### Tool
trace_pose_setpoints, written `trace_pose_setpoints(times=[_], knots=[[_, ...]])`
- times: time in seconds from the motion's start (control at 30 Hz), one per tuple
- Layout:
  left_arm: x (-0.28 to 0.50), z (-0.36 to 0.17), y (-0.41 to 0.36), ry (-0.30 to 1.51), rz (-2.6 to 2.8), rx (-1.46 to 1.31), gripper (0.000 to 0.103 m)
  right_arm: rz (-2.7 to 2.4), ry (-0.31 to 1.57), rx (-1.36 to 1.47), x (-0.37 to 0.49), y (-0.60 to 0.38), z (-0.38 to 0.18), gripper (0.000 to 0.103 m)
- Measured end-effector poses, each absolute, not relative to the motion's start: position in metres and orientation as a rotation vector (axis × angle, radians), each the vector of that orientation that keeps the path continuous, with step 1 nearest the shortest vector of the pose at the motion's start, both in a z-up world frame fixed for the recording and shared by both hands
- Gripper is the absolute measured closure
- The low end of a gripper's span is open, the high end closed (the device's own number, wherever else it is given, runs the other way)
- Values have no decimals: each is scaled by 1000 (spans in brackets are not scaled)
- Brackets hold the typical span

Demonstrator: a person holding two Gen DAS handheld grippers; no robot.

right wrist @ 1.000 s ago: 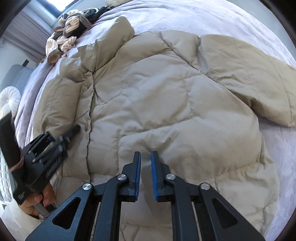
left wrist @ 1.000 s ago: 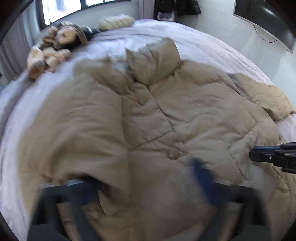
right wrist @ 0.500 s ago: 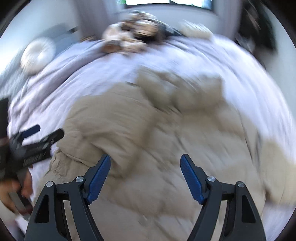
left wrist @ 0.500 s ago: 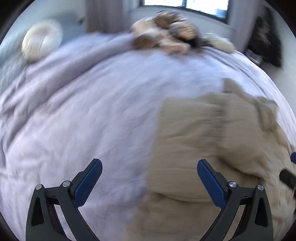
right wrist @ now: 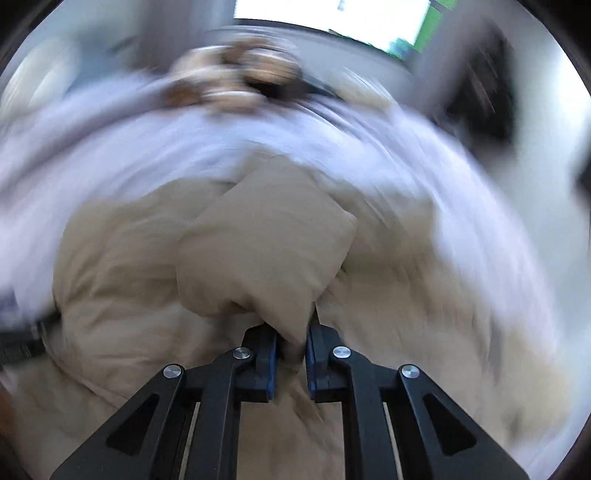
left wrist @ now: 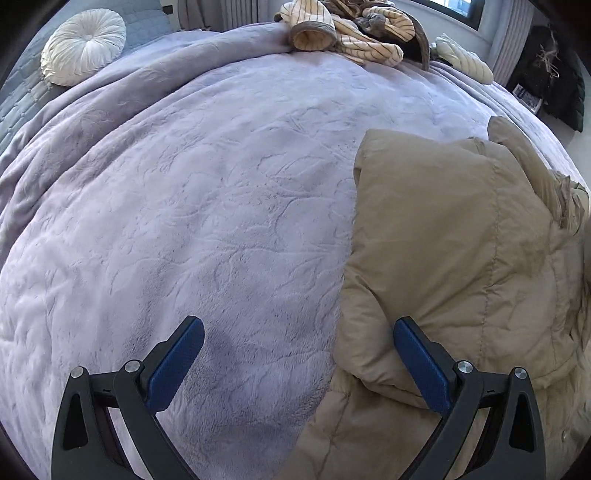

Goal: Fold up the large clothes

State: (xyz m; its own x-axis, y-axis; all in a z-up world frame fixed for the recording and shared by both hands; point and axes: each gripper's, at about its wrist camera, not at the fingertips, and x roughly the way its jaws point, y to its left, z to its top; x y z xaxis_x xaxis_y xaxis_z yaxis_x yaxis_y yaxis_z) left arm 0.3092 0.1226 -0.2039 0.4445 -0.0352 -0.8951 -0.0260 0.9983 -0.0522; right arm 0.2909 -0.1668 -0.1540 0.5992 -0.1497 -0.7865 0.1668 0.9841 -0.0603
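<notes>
A tan puffer jacket [left wrist: 450, 251] lies on a lavender bedspread [left wrist: 192, 206], filling the right side of the left wrist view. My left gripper [left wrist: 295, 354] is open and empty, low over the bedspread at the jacket's left edge; its right finger [left wrist: 421, 362] touches the folded fabric. In the right wrist view, which is blurred by motion, my right gripper [right wrist: 291, 354] is shut on a bunched fold of the jacket [right wrist: 266, 251], lifted above the rest of the jacket.
A pile of striped clothes [left wrist: 354, 29] lies at the far edge of the bed. A round white cushion [left wrist: 83, 46] sits at the far left. Dark clothes [left wrist: 546, 92] hang at the far right by the wall.
My left gripper has settled beside the jacket's left edge, staying open. My right gripper went from open to shut on a fold of the jacket and is moving fast with it.
</notes>
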Motion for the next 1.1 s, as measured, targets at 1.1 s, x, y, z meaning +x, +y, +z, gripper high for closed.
trace_pose_setpoints(times=[1.1], knots=[[334, -165, 70, 1069, 14, 81, 0, -218, 1071, 347, 266, -322, -182, 85]])
